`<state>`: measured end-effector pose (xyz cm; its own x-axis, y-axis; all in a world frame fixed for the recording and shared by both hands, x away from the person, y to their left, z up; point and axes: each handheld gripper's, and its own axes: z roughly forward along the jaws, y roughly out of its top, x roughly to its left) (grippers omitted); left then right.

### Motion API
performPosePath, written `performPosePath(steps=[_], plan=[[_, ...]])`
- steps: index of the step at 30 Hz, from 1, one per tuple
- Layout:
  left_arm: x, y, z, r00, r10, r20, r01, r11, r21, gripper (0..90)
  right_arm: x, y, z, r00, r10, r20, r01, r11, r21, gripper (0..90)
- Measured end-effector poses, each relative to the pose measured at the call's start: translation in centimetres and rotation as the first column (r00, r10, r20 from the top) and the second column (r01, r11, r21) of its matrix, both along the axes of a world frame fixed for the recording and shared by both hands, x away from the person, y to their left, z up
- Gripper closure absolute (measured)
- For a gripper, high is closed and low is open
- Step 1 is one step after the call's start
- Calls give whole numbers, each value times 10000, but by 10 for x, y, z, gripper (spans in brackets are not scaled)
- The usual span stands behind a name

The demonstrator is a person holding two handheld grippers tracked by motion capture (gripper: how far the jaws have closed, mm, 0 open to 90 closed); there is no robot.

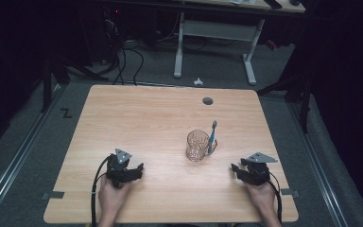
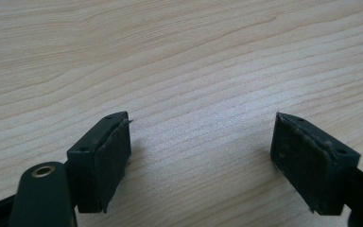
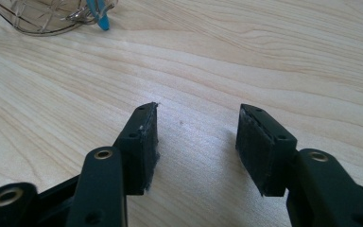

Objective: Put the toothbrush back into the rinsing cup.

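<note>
The left gripper (image 1: pixel 137 169) sits low on the near left part of the wooden table (image 1: pixel 137 113). A hand (image 1: pixel 109 196) holds it from behind. Its two jaws are spread wide apart, and only bare wood (image 2: pixel 198 71) lies between them. It holds nothing.

Near the middle of the table stands one clear glass cup (image 1: pixel 197 145). One blue toothbrush (image 1: pixel 212 137) is at the cup's right side, sticking up past its rim.

The right gripper (image 1: pixel 236 169) sits low on the near right part of the table, well apart from the cup. Its two jaws are partly apart with bare wood between them. It holds nothing. The cup's bottom (image 3: pixel 47 16) shows at the top left of the right gripper view.

There are two grippers, one cup and one toothbrush.
</note>
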<state>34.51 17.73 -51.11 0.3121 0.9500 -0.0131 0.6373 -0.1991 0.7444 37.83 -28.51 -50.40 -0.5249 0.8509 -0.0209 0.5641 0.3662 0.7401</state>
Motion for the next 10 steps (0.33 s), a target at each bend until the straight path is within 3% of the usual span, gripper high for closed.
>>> performPosePath(steps=[10], plan=[[0,0,0,10000,-9,-10,9,10000,7,214,0,0,0,10000,25,-13,-25,10000,-8,467]])
